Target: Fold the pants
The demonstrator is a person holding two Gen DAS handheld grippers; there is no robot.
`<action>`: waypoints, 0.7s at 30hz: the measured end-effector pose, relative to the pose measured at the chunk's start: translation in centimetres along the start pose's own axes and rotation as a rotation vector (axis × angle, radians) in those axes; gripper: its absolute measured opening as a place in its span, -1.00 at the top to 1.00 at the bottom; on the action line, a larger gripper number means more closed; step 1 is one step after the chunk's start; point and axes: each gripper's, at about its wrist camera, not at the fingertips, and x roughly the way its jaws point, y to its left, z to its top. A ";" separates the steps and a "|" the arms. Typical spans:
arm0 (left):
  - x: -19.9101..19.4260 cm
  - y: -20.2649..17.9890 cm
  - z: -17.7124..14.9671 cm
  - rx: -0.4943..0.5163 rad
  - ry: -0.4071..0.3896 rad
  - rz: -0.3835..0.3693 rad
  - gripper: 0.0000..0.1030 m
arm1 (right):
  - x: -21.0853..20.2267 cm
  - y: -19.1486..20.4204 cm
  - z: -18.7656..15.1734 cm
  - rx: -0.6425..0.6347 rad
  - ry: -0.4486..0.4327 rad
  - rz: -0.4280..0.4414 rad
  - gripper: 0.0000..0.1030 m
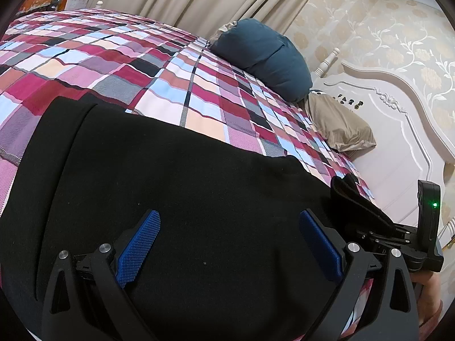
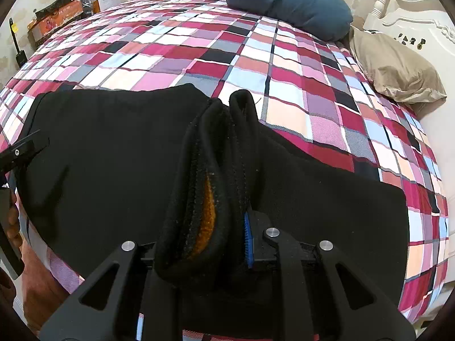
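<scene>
Black pants [image 1: 176,187] spread flat on the checked bedspread [image 1: 113,56] of the bed, near its closer edge. Left hand-held gripper [image 1: 227,244] poised above the cloth with blue pads [image 1: 139,250] wide apart, gripping nothing. Right hand-held gripper [image 2: 219,236] clamped on a bunched fold of the pants (orange lining [image 2: 206,218] showing inside the fold), raised off the spread. Farther back, by the white headboard [image 1: 392,130]: a teal pillow [image 2: 290,2] and a tan pillow [image 2: 398,71].

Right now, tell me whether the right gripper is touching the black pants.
Touching. The right wrist view shows the right gripper shut on a bunched fold of the black pants, fabric pressed against its blue pad.
</scene>
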 end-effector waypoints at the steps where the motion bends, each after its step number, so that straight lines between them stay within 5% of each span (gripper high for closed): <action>1: 0.0 0.0 0.0 -0.001 0.000 0.000 -0.88 | 0.0 0.1 0.0 -0.002 0.000 -0.001 0.65; 21: 0.3 0.0 0.2 0.017 0.002 0.003 -0.89 | 0.2 2.1 -1.3 -0.048 0.014 0.003 0.40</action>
